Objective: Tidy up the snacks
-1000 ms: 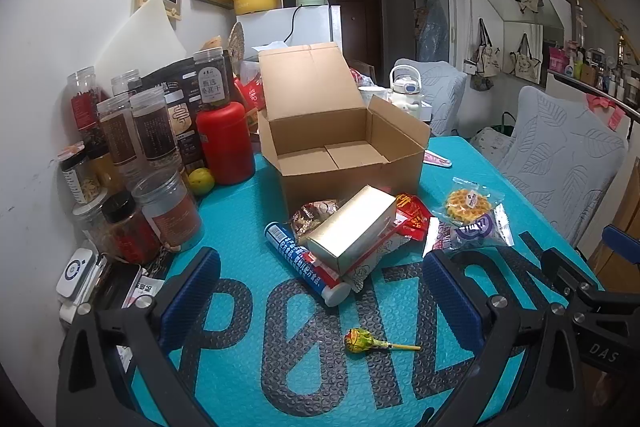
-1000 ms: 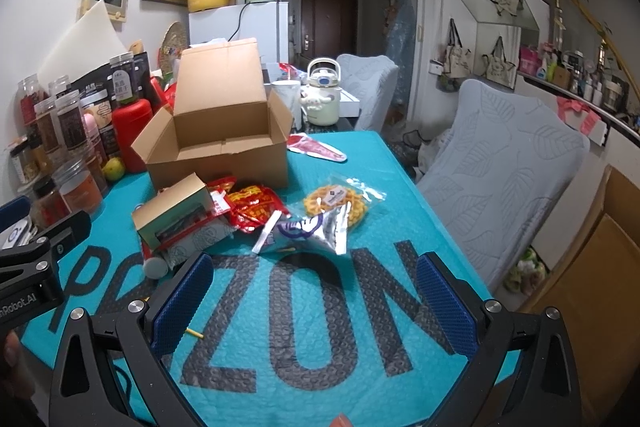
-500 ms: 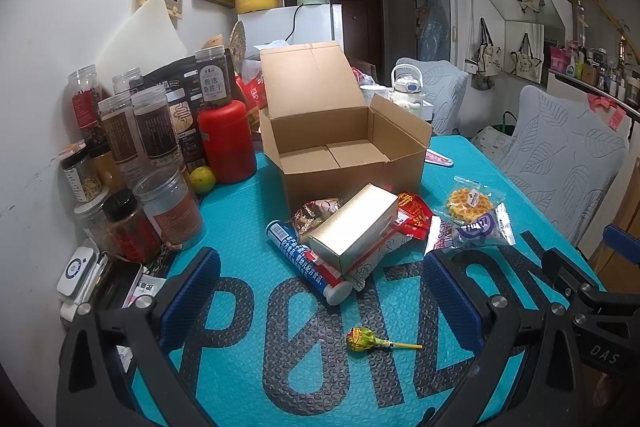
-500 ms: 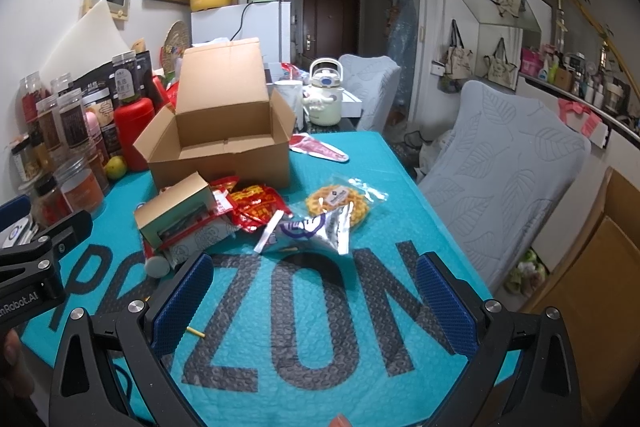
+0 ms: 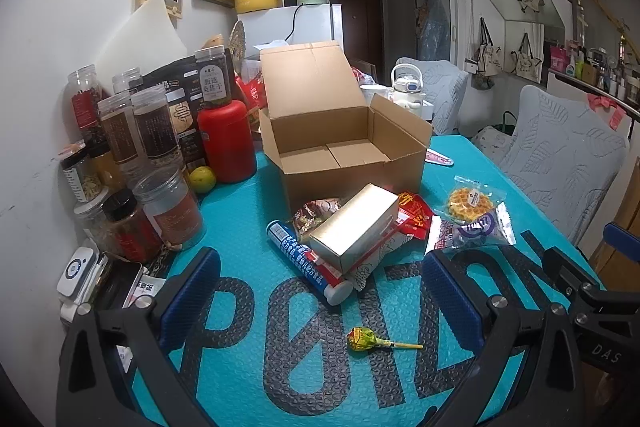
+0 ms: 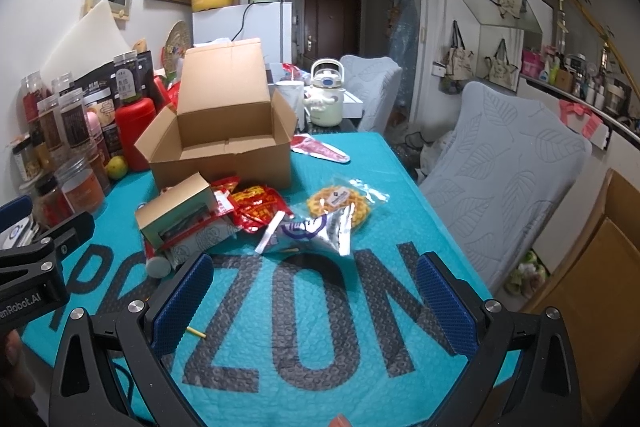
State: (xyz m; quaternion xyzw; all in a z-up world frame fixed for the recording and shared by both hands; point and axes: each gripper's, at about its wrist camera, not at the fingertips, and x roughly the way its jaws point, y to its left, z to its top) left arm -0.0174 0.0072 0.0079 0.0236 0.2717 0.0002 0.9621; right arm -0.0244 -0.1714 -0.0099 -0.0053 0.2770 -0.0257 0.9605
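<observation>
While snacks (image 5: 360,227) lie beside the carton (image 5: 344,147), each hand-held gripper (image 5: 320,303) (image 6: 316,303) gapes wide, holding nothing.

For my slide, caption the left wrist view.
Open left gripper hovers over lollipop, snack pile beside empty cardboard box.

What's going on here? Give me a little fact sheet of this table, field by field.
surface: teal mat with big dark letters
box: cardboard box, open, nothing seen inside
snack pile: gold carton lying on a blue tube and red packets, in front of the box
other snacks: waffle pack, silver packet, lollipop alone, nearest the left gripper
left edge: jars and a red canister by the wall
left gripper: open, holding nothing
right gripper: open, holding nothing
</observation>
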